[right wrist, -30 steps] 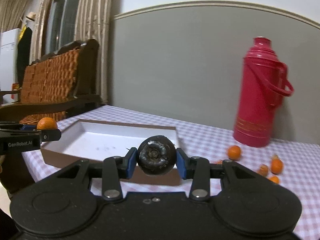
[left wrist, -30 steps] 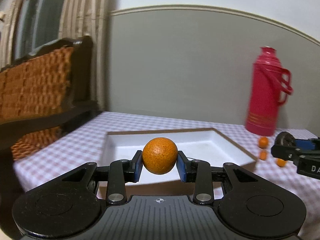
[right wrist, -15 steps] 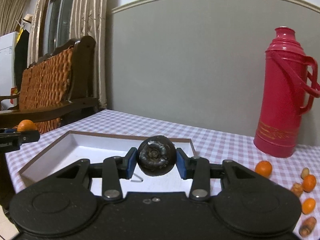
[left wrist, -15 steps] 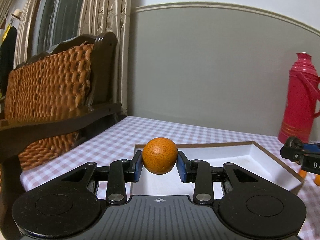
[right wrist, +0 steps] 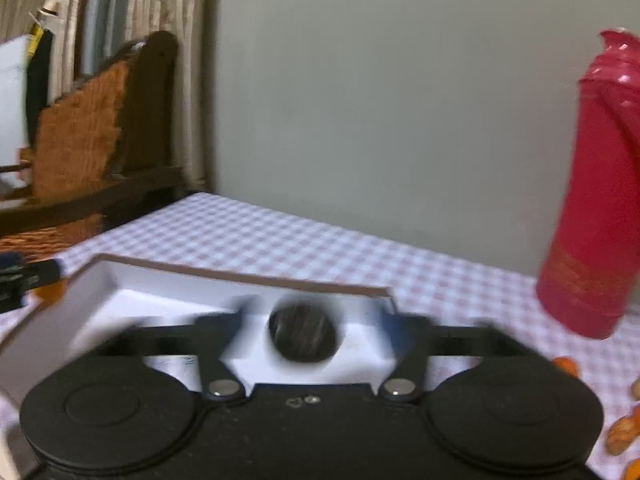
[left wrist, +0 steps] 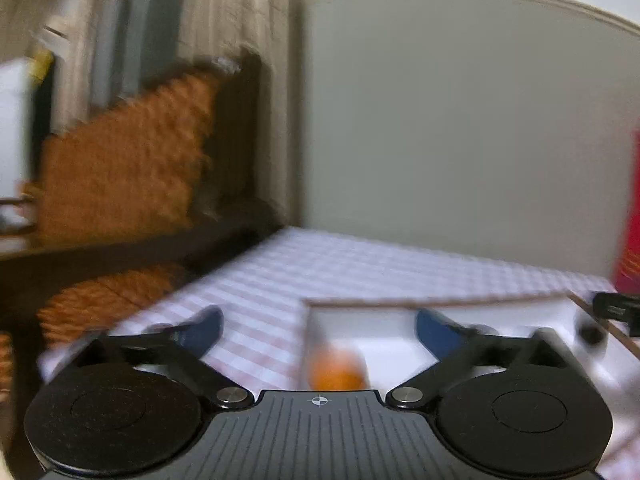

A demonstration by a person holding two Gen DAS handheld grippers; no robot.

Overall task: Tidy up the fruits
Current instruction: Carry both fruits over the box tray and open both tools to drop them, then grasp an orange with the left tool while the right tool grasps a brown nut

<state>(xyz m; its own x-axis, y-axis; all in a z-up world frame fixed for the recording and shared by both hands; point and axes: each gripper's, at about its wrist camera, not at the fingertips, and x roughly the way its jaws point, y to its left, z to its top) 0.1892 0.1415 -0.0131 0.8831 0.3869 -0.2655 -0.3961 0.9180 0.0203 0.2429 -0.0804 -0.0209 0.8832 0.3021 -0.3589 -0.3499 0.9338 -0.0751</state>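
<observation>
Motion blurs the orange [left wrist: 336, 370] and dark fruit [right wrist: 303, 334]; the flask [right wrist: 596, 216] is cut off at 3 o'clock.

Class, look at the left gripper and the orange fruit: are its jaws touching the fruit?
Apart. In the left wrist view the left gripper has its jaws opening wide, and the orange fruit sits blurred, with clear gaps either side, over the white box.
</observation>
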